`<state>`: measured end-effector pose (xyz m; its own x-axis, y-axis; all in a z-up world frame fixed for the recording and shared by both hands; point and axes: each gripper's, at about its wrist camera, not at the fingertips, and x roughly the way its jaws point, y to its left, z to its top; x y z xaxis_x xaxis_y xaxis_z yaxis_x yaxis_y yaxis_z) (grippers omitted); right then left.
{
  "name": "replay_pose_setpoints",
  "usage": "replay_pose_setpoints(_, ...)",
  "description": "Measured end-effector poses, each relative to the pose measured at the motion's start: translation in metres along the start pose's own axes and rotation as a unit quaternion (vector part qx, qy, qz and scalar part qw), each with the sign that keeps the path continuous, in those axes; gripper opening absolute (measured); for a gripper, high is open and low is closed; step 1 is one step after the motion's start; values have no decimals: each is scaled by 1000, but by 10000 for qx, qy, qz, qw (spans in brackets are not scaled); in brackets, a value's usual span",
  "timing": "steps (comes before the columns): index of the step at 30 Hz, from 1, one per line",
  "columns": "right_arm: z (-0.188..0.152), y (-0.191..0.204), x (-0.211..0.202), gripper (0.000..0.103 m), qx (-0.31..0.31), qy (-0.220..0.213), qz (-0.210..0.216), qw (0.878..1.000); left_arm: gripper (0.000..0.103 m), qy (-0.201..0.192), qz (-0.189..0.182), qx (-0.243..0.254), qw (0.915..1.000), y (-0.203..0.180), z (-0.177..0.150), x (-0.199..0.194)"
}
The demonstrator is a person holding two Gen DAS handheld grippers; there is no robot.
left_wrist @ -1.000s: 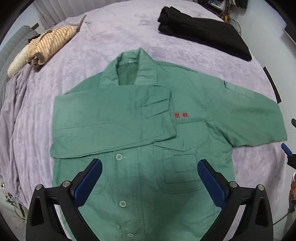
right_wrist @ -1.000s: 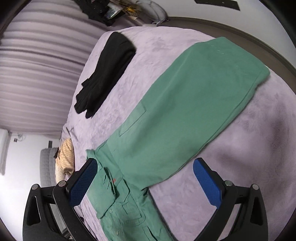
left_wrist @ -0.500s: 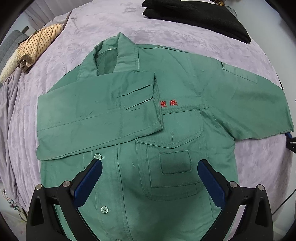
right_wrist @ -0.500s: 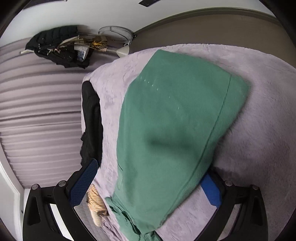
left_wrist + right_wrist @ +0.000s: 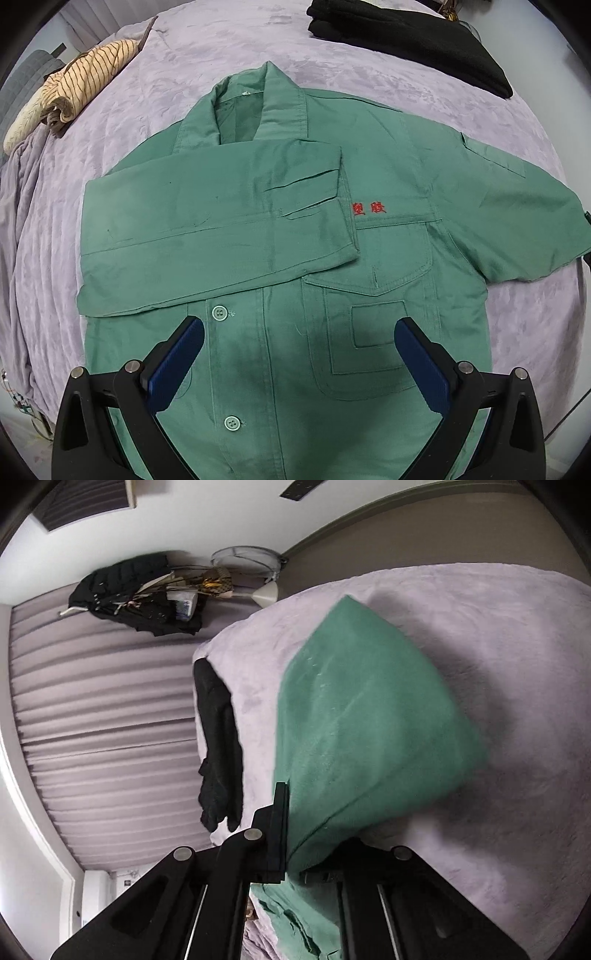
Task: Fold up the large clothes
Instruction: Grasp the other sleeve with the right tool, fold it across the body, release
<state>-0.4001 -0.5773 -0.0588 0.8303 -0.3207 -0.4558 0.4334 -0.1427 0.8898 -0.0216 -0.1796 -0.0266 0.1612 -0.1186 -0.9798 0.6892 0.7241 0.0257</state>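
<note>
- The right claw (image 5: 295,834) has just been closing, and its jaws are now clamped on the cuff end of the green cotton work jacket's outstretched sleeve (image 5: 369,716), which runs away from the claw across the bed.
- The left claw (image 5: 299,354) hangs with its blue pads wide apart over the jacket's lower front, holding nothing (buttons below one pad, chest pocket by the other).
- The green cotton work jacket (image 5: 280,266) lies flat, front up, on the lilac plush bedspread (image 5: 229,55), its other sleeve folded across the chest.
- A folded black garment (image 5: 410,40) and a striped cream garment (image 5: 70,85) lie well apart from it.
</note>
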Motion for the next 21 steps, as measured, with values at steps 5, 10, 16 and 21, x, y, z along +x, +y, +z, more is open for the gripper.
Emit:
replay_pose_setpoints(5,-38,63,21,5,-924,470,413,9938,103,-237,-107,-171,9995,36,1,-2)
replay_pose_setpoints(10,-113,136,62,5,-2049,1034,503,9720,103,-506,-195,-274,9982,83,0,1)
replay_pose_setpoints(16,-262,181,151,5,-3455,2005,115,9167,103,-578,-168,-546,9967,152,-9,13)
replay_pose_setpoints(21,-386,146,245,5,-4104,2837,-684,8639,103,-633,6,-843,9944,205,-14,28)
